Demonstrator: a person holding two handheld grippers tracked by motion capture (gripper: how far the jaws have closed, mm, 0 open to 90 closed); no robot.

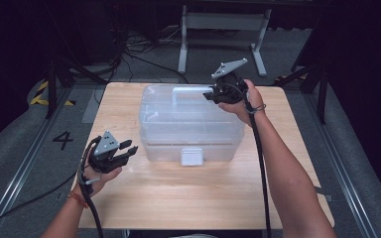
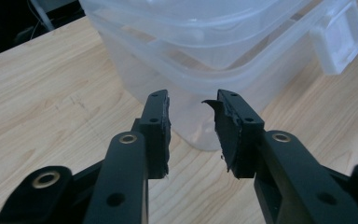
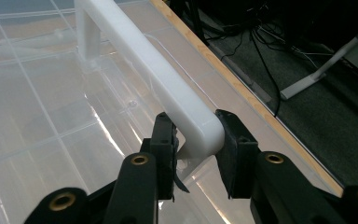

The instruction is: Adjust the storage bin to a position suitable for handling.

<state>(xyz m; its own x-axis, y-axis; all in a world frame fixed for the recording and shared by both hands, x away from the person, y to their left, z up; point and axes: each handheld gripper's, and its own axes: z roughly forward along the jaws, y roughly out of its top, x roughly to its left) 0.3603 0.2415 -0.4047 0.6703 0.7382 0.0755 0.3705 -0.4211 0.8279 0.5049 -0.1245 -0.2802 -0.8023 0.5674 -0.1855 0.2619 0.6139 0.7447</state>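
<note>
A clear plastic storage box (image 1: 191, 124) sits on the wooden table (image 1: 178, 193), a little toward twelve o'clock from the table's middle; its lid is on, and the white latch (image 1: 192, 156) at the six o'clock face looks folded down against the wall, though I cannot tell whether it is locked. Along the lid's far edge, at about one o'clock, runs a white carry handle (image 3: 168, 88); the right gripper (image 1: 213, 94) has its jaws set on either side of the handle's end, pinching it or very nearly so, both pads appearing to touch the white bar in the right gripper view. The left gripper (image 1: 127, 151) hangs at about eight o'clock of the box, just beside its near left corner; its jaws are spread, nothing between them, and they point at the box's rounded corner (image 2: 200, 135) without touching it.

As I judge it, the work is at its start: the handle is taken hold of, but the box rests flat on the table and is not lifted or opened; what is left is the raising or carrying itself, and perhaps the left gripper steadying the body or seeing to the latch.
</note>
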